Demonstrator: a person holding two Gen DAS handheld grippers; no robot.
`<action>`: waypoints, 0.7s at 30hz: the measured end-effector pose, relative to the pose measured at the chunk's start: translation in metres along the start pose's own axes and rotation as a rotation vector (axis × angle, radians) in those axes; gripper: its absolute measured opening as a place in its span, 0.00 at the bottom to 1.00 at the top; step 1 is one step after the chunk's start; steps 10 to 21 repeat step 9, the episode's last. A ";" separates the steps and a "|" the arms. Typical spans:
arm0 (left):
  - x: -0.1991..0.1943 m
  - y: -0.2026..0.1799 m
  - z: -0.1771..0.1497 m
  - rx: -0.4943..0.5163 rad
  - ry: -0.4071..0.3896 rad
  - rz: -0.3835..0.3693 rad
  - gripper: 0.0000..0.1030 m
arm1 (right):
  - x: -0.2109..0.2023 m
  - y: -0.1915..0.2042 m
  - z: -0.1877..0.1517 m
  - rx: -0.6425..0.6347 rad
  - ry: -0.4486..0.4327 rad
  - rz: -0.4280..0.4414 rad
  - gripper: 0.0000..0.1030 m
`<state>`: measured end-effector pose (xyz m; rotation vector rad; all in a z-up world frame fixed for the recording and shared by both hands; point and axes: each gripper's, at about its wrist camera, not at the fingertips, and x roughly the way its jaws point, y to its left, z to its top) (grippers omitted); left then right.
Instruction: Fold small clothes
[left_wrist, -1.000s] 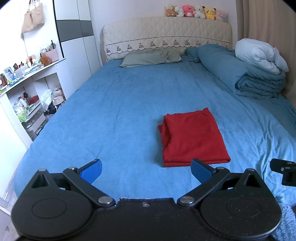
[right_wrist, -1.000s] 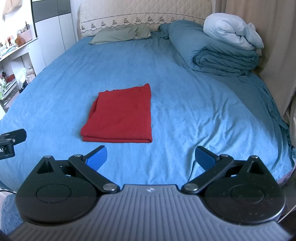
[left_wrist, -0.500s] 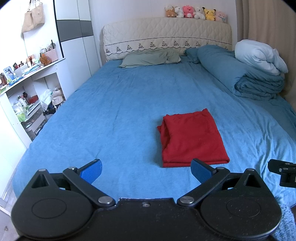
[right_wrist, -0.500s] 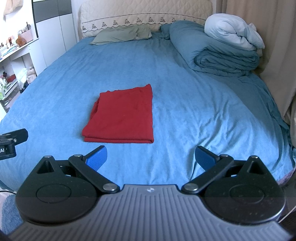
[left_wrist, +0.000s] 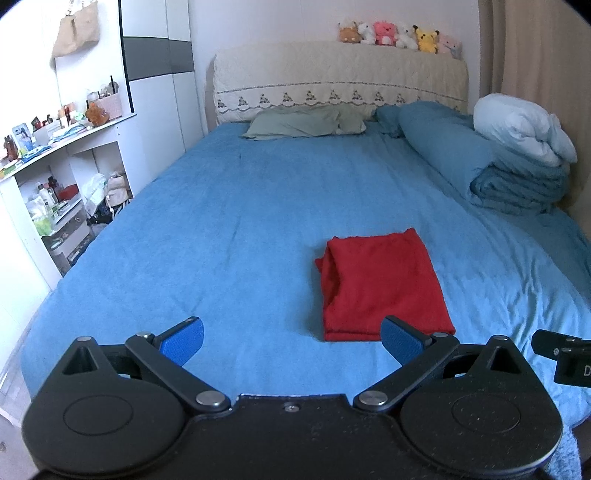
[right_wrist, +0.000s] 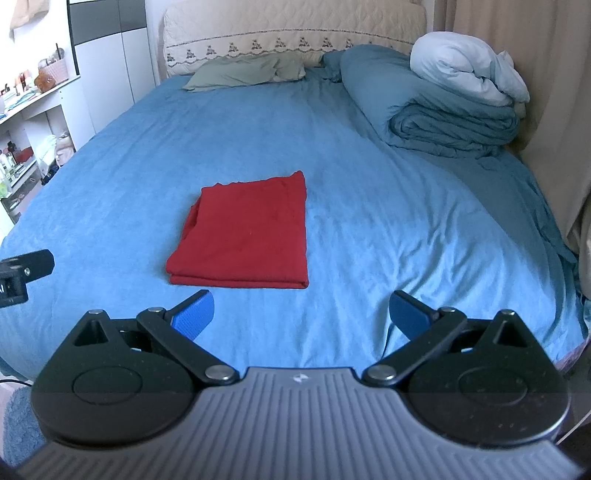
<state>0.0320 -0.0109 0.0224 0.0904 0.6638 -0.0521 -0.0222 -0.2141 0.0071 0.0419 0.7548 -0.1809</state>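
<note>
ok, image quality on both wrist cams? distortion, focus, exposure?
Left wrist: strong fisheye bowing, dark vignette corners, red cloth sharp, left gripper open. Right wrist: same bowing, curtain side bright and washed out, cloth sharp, right gripper open, no motion blur.

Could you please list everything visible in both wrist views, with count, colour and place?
folded garment: one, red, flat mid-bed, touched by neither gripper
bed sheet: one, blue, covering the bed
pillow: one, grey-green, at the headboard
headboard: one, cream, quilted
plush toys: about six, mixed colours, in a row on the headboard
folded duvet: one, blue, far right of the bed
bundled quilt: one, pale blue, on the duvet
shelf unit: one, white, cluttered, left of the bed
bag: one, beige, hanging above the shelves
left hand-held gripper: black, blue pads, open
right hand-held gripper: black, blue pads, open
</note>
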 end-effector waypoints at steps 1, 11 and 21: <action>0.000 0.000 0.000 0.001 -0.002 -0.001 1.00 | -0.001 0.000 0.000 0.000 -0.001 -0.001 1.00; -0.003 0.005 -0.001 -0.015 -0.017 -0.013 1.00 | -0.006 0.003 0.000 -0.002 -0.011 0.000 1.00; -0.003 0.005 -0.001 -0.015 -0.017 -0.013 1.00 | -0.006 0.003 0.000 -0.002 -0.011 0.000 1.00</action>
